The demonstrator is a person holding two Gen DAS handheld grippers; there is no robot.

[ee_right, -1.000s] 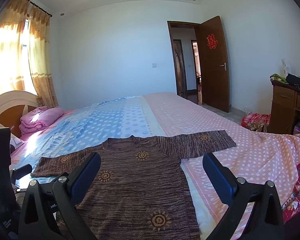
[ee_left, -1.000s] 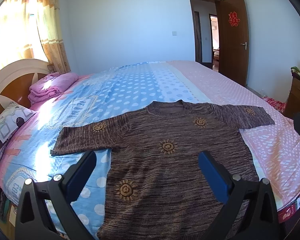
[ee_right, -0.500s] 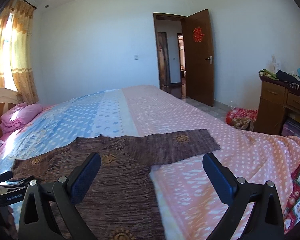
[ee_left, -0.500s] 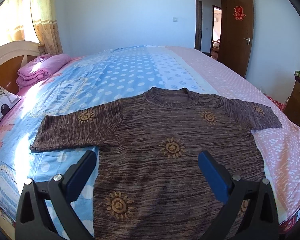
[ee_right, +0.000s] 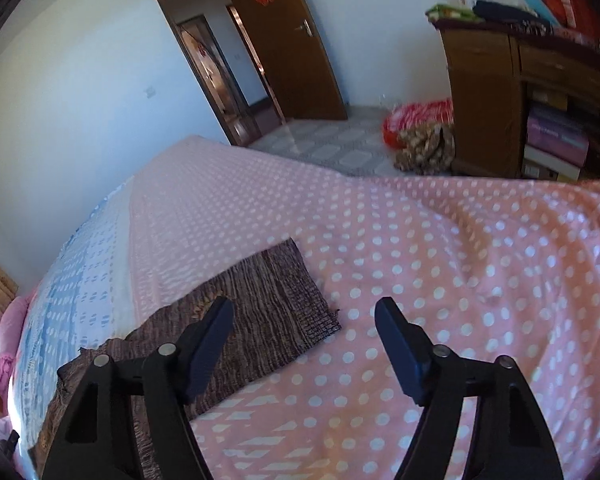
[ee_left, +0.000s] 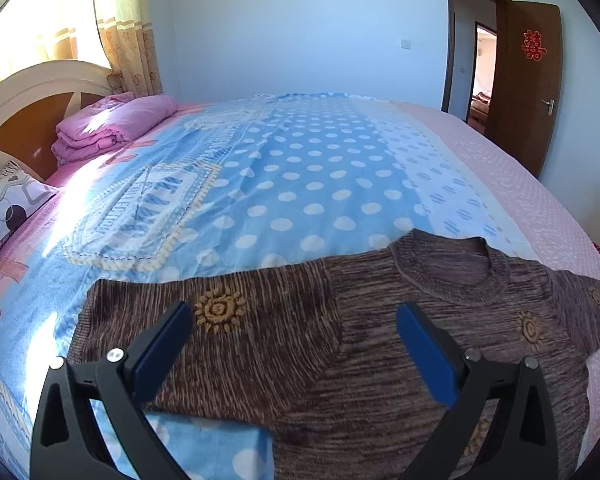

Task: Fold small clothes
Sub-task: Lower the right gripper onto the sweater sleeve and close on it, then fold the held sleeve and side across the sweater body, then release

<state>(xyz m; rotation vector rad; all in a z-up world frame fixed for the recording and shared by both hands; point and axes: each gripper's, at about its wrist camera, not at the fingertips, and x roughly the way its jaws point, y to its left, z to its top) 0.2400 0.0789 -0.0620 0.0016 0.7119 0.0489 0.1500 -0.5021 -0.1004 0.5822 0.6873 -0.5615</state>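
Brown knit sweater (ee_left: 380, 360) lay flat, front up, on the bed (ee_left: 300, 184), neck hole toward the far side, gold sun motifs across chest and sleeves. Most of it sat on the blue polka-dot part of the cover; one sleeve ran out onto the pink dotted part (ee_right: 440, 260). My left gripper (ee_left: 294, 344) was angled down over the sleeve on the headboard side, fingers wide apart, nothing between the blue pads (ee_left: 162, 350), no contact with the knit that I could see. One sun motif showed in the gap just beside the left-hand pad. My right gripper (ee_right: 304, 344) was angled down over the other sleeve (ee_right: 260, 312), near its cuff end. Its jaws had just been closing in but were still clearly apart, nothing clamped: one finger over the sleeve fabric, the other over bare pink cover, the cuff edge lying in the gap between them. Couldn't tell whether the tips touched the cloth. Sleeve was flat, cuff corner slightly frayed. Folded pink blanket (ee_left: 112, 128) sat by the headboard (ee_left: 24, 96), a patterned pillow (ee_left: 8, 208) beside it, both well apart from the sweater. Door (ee_right: 284, 40) stood open; wooden dresser (ee_right: 500, 100) against the wall past the bed, red bundle (ee_right: 416, 120) on the floor just beside it.
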